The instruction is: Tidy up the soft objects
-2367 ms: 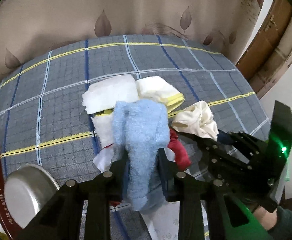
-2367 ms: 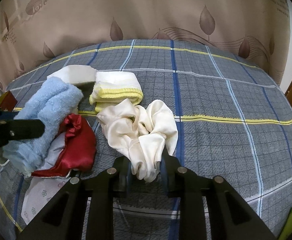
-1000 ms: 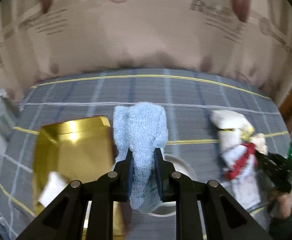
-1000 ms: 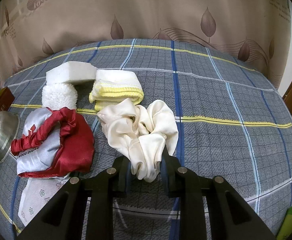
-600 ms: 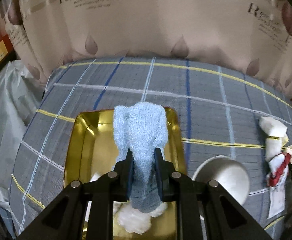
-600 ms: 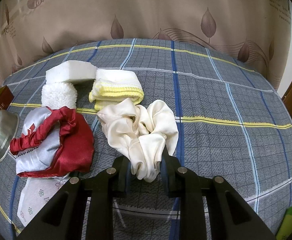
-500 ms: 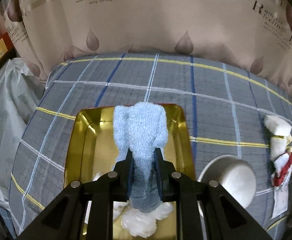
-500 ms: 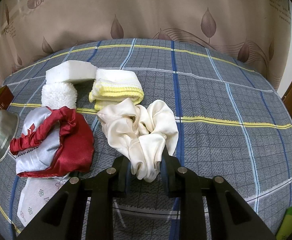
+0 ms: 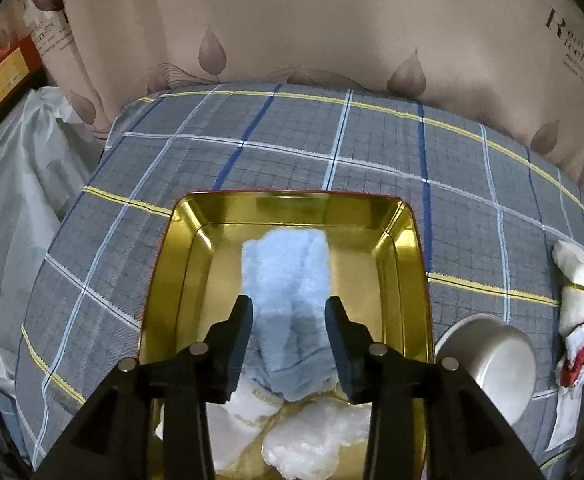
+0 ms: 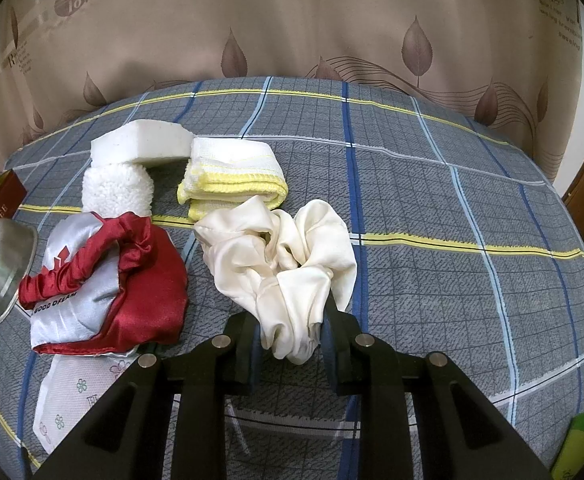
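Note:
In the left wrist view my left gripper [image 9: 288, 320] is open above a gold tin tray [image 9: 400, 240]. A light blue towel [image 9: 286, 280] lies in the tray between the spread jaws, on top of white soft items [image 9: 304, 440]. In the right wrist view my right gripper [image 10: 290, 340] is shut on a cream satin scrunchie [image 10: 280, 252] resting on the plaid cloth. Left of it lie a red and silver satin pouch [image 10: 104, 280], a white fleece roll [image 10: 116, 190], a white sponge block [image 10: 140, 144] and a folded white and yellow cloth [image 10: 232, 176].
A steel bowl [image 9: 488, 360] stands right of the tray and shows at the left edge of the right wrist view [image 10: 0, 268]. A printed white sachet [image 10: 76, 392] lies under the pouch. A curtain [image 10: 292, 20] backs the table. A plastic bag [image 9: 12, 200] hangs off the left edge.
My left gripper opened and let go of the blue towel, which now lies in the gold tray. The right gripper and scrunchie have not moved.

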Demonstrator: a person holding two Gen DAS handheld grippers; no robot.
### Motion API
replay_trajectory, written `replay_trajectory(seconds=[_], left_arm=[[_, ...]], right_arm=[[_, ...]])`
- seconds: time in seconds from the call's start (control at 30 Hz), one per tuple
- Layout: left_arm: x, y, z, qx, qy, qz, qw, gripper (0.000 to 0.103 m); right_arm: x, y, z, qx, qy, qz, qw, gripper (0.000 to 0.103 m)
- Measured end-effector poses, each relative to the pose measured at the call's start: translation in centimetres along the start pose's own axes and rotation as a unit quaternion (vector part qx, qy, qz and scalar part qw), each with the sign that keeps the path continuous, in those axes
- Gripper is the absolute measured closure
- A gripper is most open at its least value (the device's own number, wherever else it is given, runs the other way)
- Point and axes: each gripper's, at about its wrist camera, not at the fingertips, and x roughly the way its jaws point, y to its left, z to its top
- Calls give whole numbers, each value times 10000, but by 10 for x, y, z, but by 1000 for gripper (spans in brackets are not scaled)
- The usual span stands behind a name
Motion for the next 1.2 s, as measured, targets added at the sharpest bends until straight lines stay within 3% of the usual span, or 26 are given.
replay_trajectory(seconds=[0.47, 0.83, 1.2], left_arm=[[-44, -16, -34, 429, -464, -9, 9980, 64], [-54, -6, -49, 409, -760, 137, 9962, 60], [-56, -2, -54, 377, -833, 140, 9957, 59]], right_arm=[[-1, 0, -1, -35, -23, -44, 10000, 81], [-7, 8, 9, -52, -21, -162, 9999, 85], [-45, 65, 47, -394, -314, 62, 9987, 85]])
